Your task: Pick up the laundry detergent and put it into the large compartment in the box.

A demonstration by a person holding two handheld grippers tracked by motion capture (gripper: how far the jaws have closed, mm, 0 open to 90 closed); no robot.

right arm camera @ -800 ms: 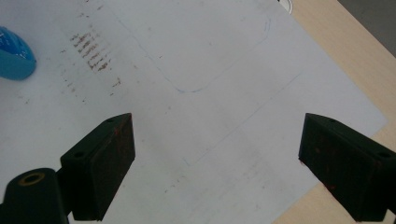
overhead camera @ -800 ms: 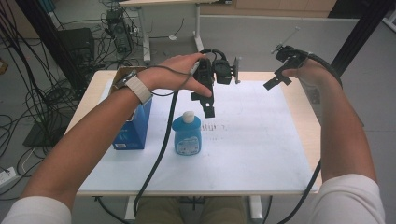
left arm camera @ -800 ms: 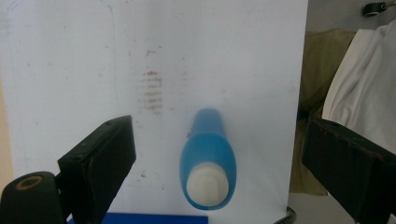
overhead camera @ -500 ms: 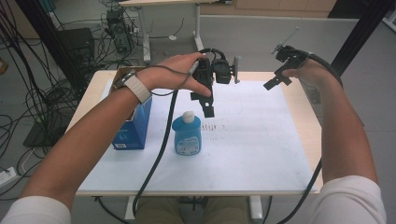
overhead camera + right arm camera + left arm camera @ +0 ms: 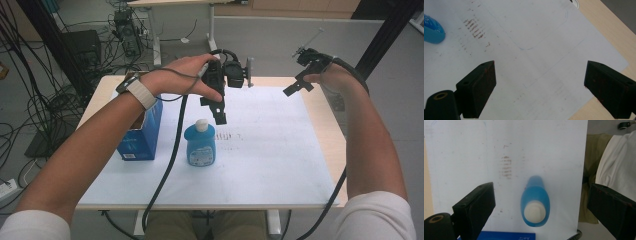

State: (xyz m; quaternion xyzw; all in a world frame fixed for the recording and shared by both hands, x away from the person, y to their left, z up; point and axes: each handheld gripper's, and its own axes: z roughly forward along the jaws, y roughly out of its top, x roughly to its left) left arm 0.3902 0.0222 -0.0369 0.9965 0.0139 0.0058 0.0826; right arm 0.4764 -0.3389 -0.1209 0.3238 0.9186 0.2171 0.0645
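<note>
Two grippers, both w/ jaws wide apart, empty. Left gripper (image 5: 220,116) hangs just above the blue bottle (image 5: 535,202), white cap btwn its jaws, box (image 5: 142,135) left of them. Best to drop straight, centre on the body, then close. Right gripper (image 5: 296,86) idles well right. White sheet (image 5: 529,62), smudged, covers worktop (image 5: 609,32); cables behind.

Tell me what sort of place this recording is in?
Probably a lab or workshop test bench: a light wooden table under a stained white paper sheet, tangled black cables on the grey floor, and dark electronic equipment behind.
</note>
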